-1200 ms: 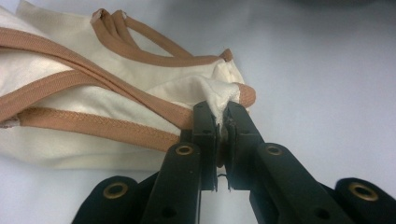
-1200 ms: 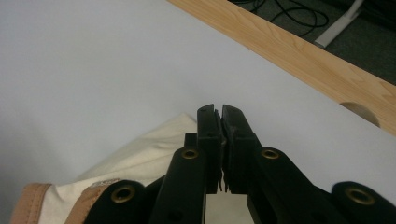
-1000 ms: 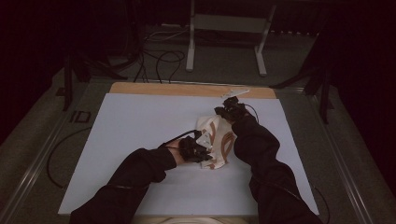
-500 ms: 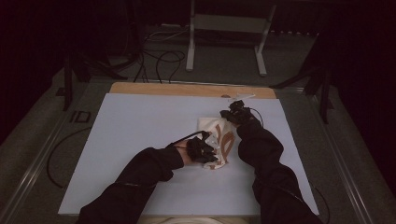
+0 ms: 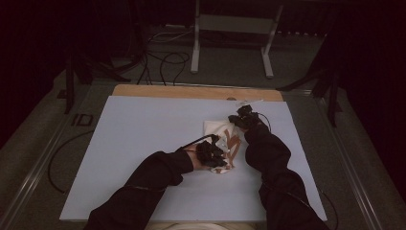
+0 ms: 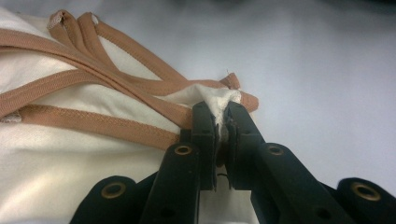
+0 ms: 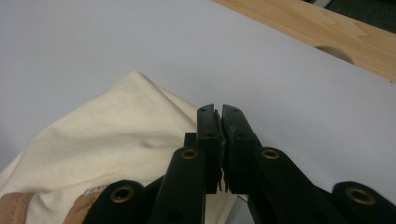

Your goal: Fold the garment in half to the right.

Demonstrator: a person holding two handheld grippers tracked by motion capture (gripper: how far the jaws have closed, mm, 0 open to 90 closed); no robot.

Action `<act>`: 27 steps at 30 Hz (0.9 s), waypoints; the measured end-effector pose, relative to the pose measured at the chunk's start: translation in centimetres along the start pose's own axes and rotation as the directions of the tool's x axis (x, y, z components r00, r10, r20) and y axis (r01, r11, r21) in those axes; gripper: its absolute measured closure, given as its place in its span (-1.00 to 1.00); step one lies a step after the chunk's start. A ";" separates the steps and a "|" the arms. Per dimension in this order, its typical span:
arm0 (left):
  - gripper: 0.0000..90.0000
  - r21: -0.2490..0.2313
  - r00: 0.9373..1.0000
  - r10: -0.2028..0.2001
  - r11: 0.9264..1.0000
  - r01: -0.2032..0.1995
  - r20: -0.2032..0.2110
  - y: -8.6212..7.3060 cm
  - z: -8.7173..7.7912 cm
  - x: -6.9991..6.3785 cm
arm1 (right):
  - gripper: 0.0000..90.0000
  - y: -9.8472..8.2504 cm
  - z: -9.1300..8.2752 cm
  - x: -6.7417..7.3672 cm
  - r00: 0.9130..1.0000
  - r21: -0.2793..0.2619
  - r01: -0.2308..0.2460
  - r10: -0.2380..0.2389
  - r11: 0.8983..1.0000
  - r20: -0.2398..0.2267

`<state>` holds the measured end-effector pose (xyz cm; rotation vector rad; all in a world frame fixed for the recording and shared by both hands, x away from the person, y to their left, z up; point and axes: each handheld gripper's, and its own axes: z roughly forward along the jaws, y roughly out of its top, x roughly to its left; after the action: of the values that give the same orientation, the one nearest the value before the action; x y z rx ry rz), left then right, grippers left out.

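Two grippers work a cream cloth (image 5: 221,143) with tan straps that lies on the pale sheet (image 5: 143,134) covering the counter, right of the middle, as the high view shows. From there the left gripper (image 5: 214,158) sits at the near end of the cloth, held by a black-sleeved arm coming up from the bottom edge, and the right gripper (image 5: 242,119) sits at the cloth's far right corner, near the bare wooden strip (image 5: 191,92) along the back of the counter. A metal stand (image 5: 234,28) and loose cables lie on the floor beyond. In the left gripper view, the left gripper (image 6: 223,122) has its jaws nearly closed on a small bunch of cream fabric, pinched at a corner where the tan straps (image 6: 107,70) run together; the cloth (image 6: 56,154) spreads to the left of the jaws and the pale sheet lies to the right. In the right gripper view, the right gripper (image 7: 219,122) has its jaws closed to a thin slit, and I cannot tell from this angle whether any fabric is caught between them; the cloth (image 7: 107,140) lies beside and under the jaws on the left, with a bit of tan strap at the lower left corner, and the wooden strip (image 7: 322,32) crosses the upper right.
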<state>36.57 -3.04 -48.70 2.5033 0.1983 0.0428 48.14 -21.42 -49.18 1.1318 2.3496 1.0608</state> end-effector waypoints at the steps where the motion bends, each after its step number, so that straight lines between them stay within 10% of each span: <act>1: 0.88 0.001 1.000 -0.005 1.000 0.005 0.000 0.1 0.2 0.0 | 0.94 0.0 0.1 -0.1 1.000 -0.002 0.000 0.000 1.000 0.002; 13: 0.79 -0.028 0.999 -0.038 0.999 0.039 0.018 -0.2 0.8 0.4 | 0.88 -0.8 1.1 -0.6 1.000 0.027 -0.018 0.017 0.999 0.010; 27: -0.47 -0.091 0.997 -0.072 0.993 0.071 -0.014 -0.3 -2.1 0.3 | 0.07 0.8 -0.4 -0.4 0.999 0.043 -0.041 0.042 0.998 -0.021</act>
<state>36.62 -1.54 -47.21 2.4047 0.2864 0.0427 48.59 -21.58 -48.38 1.1956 2.3855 1.0467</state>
